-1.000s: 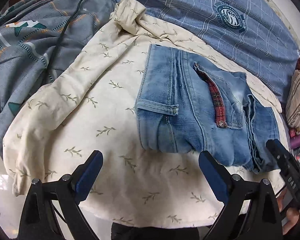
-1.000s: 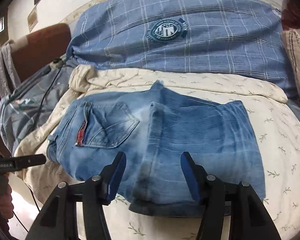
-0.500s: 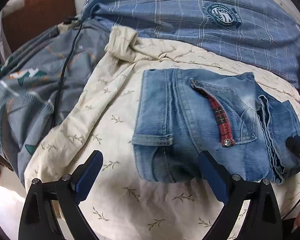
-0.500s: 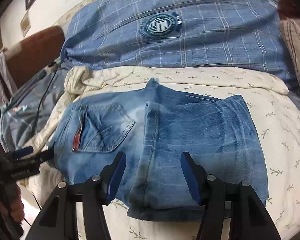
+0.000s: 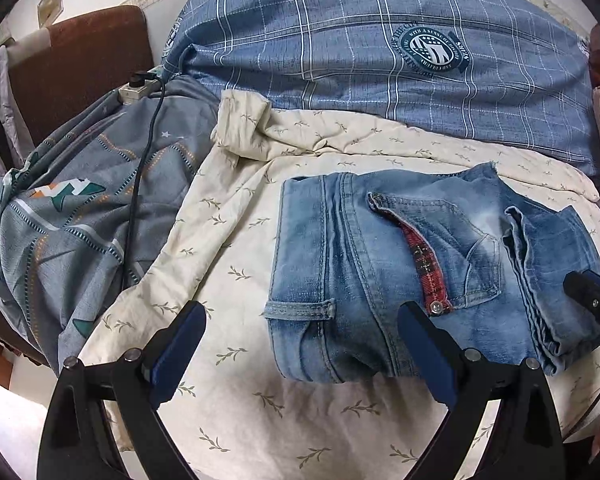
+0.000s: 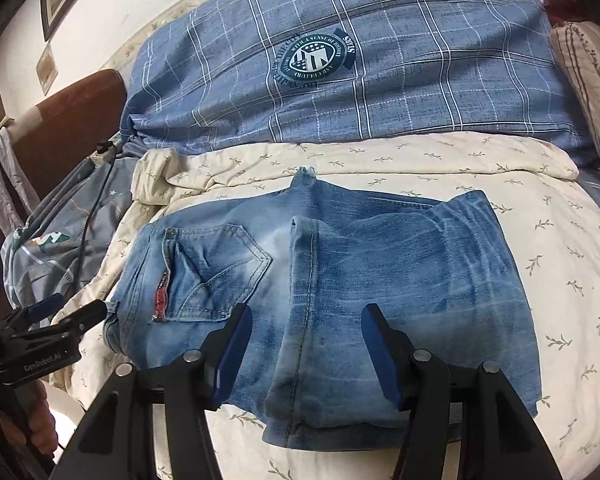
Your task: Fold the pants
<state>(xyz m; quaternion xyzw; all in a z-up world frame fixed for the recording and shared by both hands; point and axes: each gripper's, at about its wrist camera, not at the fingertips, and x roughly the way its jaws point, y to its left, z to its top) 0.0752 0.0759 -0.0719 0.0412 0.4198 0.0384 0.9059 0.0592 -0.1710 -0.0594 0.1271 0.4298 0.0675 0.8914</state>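
Where "GenRobot.AI" marks the left gripper (image 6: 66,312), folded jeans (image 6: 324,280) lie widthwise, waistband leftward; both it and the right gripper (image 6: 306,354) gape, empty.

bed covered by a cream leaf-print sheet (image 6: 440,168), bunched at its far left corner. folded jeans (image 6: 340,280) lie flat on the sheet. blue plaid duvet (image 6: 360,72) lies along the far edge. grey patterned blanket (image 5: 80,220) lies at left, with a black cable (image 5: 140,184) across it.
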